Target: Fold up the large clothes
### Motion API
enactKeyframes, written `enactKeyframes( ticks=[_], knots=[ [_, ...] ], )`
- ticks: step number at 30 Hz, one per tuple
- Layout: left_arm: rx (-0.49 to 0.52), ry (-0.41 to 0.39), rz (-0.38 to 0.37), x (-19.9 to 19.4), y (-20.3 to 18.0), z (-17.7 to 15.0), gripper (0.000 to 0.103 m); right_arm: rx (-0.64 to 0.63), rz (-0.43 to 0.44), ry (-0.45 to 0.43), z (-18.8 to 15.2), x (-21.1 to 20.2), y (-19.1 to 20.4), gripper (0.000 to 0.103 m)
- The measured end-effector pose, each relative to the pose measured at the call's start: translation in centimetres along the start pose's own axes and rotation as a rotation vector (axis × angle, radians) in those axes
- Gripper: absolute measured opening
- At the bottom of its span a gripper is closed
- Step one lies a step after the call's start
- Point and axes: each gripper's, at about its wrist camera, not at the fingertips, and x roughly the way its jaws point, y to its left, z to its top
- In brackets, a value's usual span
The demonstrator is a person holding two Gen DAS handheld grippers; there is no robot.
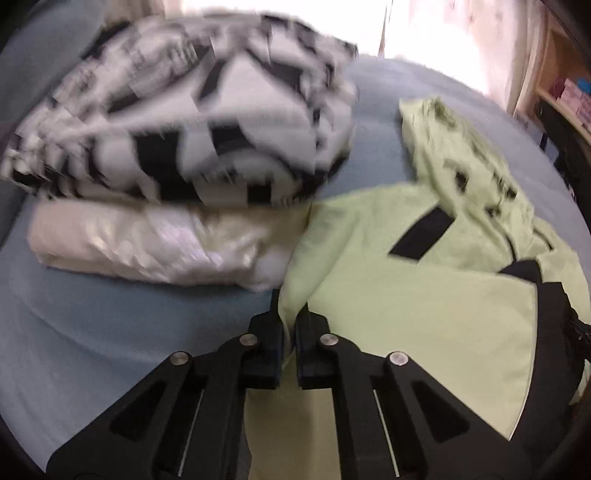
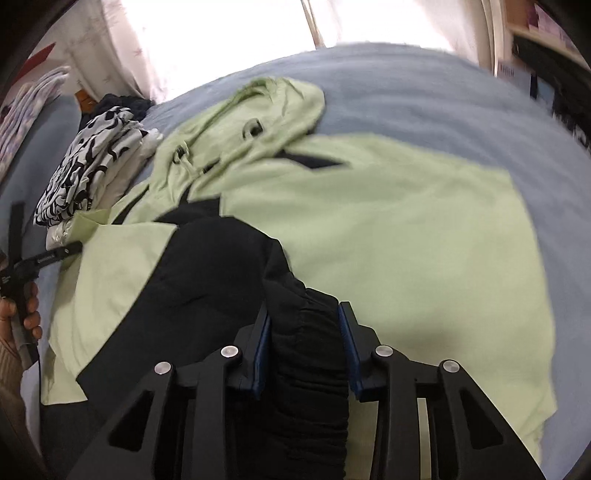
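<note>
Green jacket [image 2: 388,229] with black panels lies spread flat over the blue bed [image 2: 424,92], its hood [image 2: 273,107] crumpled toward the far edge by the bright curtain [image 2: 221,33]. The left tongs [image 1: 290,314] are pinched tight on a thin fold at the jacket's near hem, green cloth running up between the two black fingers. The right tongs [image 2: 303,321] stand at a narrow gap, their blue pads squeezing the gathered black cuff of a sleeve [image 2: 207,280] that lies across the jacket's front. Toward the bed's left edge, just beside the jacket's shoulder, sits a folded stack: a black-and-white patterned garment [image 1: 192,122] on top of a pale cream one [image 1: 155,243]. From the right side a hand [image 2: 22,314] shows, gripping the left tool's handle.
</note>
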Motion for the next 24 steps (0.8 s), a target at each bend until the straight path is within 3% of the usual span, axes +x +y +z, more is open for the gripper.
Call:
enactKeyframes(
  ticks=[2,5,8,11,15,20,24],
  knots=[
    [-0.018,-0.063,-0.01,-1.5,0.1,-0.2,0.002,-0.042,-0.015,-0.076,1.1,-1.2,1.1,0.033],
    [-0.058,-0.149,-0.025,-2.9,0.8,-0.6,0.001,-0.052,-0.05,-0.122,2.6,-1.0,1.9,0.033],
    [-0.086,-0.188,-0.036,-3.0,1.5,-1.4,0.002,-0.04,-0.094,-0.057,3.3,1.6,1.7,0.036],
    [-0.17,-0.132,-0.075,-1.9,3.4,-2.2,0.003,0.013,-0.131,0.062,2.7,4.3,0.5,0.051],
    [-0.207,-0.146,-0.064,-3.5,5.0,-2.6,0.005,0.054,-0.13,0.021,1.8,2.0,-0.6,0.062],
    [-0.165,-0.212,0.048,-8.0,4.6,-2.5,0.005,0.06,-0.099,-0.051,0.6,-2.2,-0.8,0.062],
    [-0.116,-0.203,0.009,-10.5,1.5,-3.3,0.005,0.068,-0.006,-0.079,0.3,-4.4,1.8,0.062]
  ],
)
